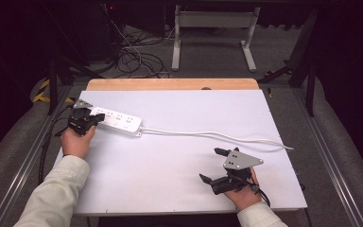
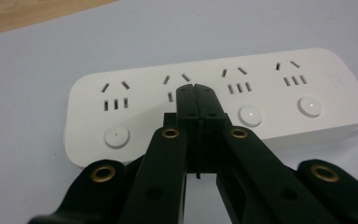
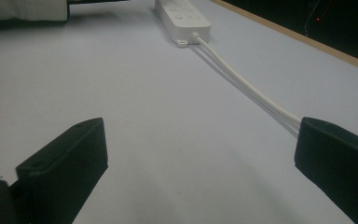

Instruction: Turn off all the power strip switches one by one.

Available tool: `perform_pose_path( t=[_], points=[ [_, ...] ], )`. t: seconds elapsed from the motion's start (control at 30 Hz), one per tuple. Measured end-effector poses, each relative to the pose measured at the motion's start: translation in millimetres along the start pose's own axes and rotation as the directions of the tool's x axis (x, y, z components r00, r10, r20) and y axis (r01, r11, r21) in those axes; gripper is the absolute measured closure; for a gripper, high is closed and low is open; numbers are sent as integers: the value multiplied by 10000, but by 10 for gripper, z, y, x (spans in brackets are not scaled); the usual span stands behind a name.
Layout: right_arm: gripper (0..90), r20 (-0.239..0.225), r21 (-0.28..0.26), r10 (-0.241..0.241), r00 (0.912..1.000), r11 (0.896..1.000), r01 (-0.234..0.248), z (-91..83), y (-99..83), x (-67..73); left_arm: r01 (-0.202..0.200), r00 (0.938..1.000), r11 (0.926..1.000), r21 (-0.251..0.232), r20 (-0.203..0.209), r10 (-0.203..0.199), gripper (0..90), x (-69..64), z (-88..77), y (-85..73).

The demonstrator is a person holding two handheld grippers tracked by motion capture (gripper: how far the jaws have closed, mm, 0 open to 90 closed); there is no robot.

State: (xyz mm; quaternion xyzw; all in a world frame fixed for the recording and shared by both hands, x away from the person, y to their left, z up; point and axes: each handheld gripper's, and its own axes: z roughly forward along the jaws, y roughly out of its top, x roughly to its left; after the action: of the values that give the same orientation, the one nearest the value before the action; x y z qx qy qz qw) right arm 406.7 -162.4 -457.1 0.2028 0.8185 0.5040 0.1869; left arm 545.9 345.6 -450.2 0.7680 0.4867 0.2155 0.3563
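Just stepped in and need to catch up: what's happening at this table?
A person at a white table holds a gripper in each hand. The left gripper, jaws shut, has its tip over a white power strip, about where the second switch button in its row would be, as if pressing it. The right gripper rests open on the near right of the table, holding nothing. The strip's white cable trails off to the right.

High view looks down on the bench [image 1: 179, 156]; left gripper view sits close over the strip [image 2: 214, 102]; right gripper view sees that strip [image 3: 182, 16] from afar.
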Motion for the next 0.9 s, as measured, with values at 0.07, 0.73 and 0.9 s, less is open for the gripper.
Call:
perform_pose_path(
  t=[0.07,0.73,0.9],
  points=[
    [33,9,-10,14,10000,10000,-14,2,-1,-2,128,9999,9999,16,96,-128,900,13,20,-9],
    [33,-39,13,-14,10000,10000,14,14,-7,4,193,9993,9994,284,-328,-184,900,-19,144,-33],
    [33,-49,15,-16,10000,10000,16,11,-5,8,188,9997,9997,185,-161,-185,900,-17,159,-37]
  ],
)
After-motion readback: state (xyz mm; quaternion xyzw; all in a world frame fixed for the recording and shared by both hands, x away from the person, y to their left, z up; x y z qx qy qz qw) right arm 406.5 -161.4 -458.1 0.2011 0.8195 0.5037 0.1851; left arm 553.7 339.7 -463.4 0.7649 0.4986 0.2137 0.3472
